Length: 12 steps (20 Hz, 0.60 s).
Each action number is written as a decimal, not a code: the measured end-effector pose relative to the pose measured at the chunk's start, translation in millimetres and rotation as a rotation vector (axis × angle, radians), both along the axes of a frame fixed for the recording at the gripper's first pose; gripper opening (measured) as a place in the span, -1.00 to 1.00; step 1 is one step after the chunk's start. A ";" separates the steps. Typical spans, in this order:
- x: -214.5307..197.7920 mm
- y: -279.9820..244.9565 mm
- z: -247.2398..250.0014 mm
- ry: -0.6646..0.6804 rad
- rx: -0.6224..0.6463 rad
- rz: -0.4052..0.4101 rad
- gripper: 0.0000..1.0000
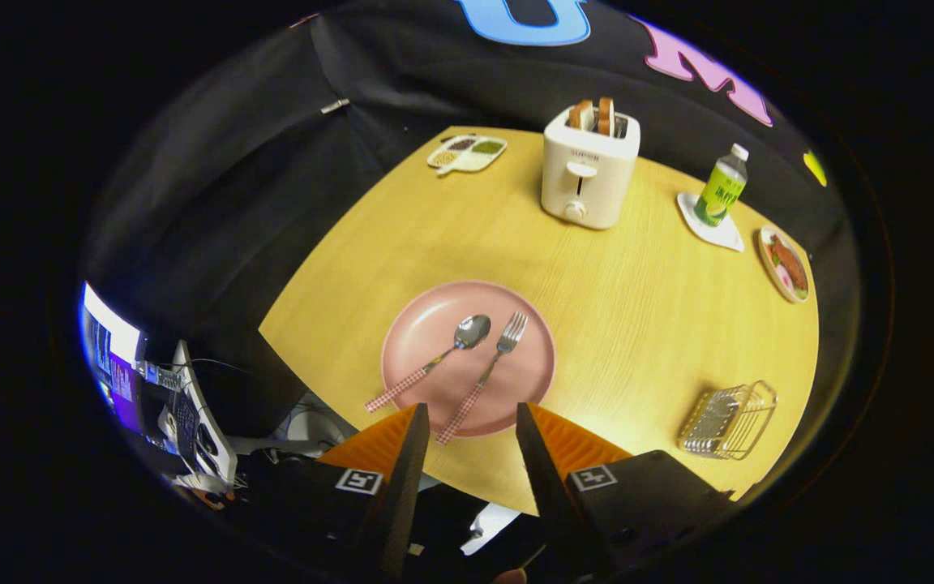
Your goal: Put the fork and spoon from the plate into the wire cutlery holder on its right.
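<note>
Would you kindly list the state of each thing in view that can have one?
gripper: fingers open, holding nothing, near edge of plate between them.
spoon: lying on plate, bowl up.
fork: lying on plate beside spoon, handle end between the fingers.
plate: flat on table.
holder: empty, right of plate.
toaster: upright, two slices sticking up.
bottle: upright, capped, on coaster.

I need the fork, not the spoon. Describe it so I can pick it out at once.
Start at the pink plate on the wooden table, just ahead of the open gripper. Two utensils with checked handles lie on it. The fork lies nearer the wire cutlery holder, its handle end between the fingers; it has tines, while the spoon has a round bowl.
</note>
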State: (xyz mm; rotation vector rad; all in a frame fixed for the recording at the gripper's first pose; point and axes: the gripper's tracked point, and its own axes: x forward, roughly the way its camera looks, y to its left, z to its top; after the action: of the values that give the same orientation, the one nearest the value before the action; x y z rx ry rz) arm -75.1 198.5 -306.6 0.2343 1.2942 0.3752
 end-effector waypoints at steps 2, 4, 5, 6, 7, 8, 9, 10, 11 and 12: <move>-6.0 12.3 -20.8 0.050 -0.016 0.009 0.13; -11.0 23.6 -40.0 0.098 -0.033 0.021 0.13; -13.8 27.5 -49.4 0.125 -0.044 0.021 0.13; -17.7 31.0 -59.6 0.151 -0.053 0.014 0.13; -18.3 33.3 -67.2 0.165 -0.064 0.004 0.13; -20.6 34.6 -75.5 0.176 -0.076 0.002 0.14; -21.4 36.1 -81.9 0.185 -0.084 0.000 0.13; -22.2 36.4 -87.4 0.192 -0.096 -0.004 0.13; -21.4 37.0 -92.3 0.200 -0.103 -0.008 0.13; -20.8 35.7 -97.8 0.210 -0.116 -0.015 0.13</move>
State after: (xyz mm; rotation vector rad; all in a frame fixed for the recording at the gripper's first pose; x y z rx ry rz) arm -95.9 234.2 -404.4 0.1887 1.5145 0.2664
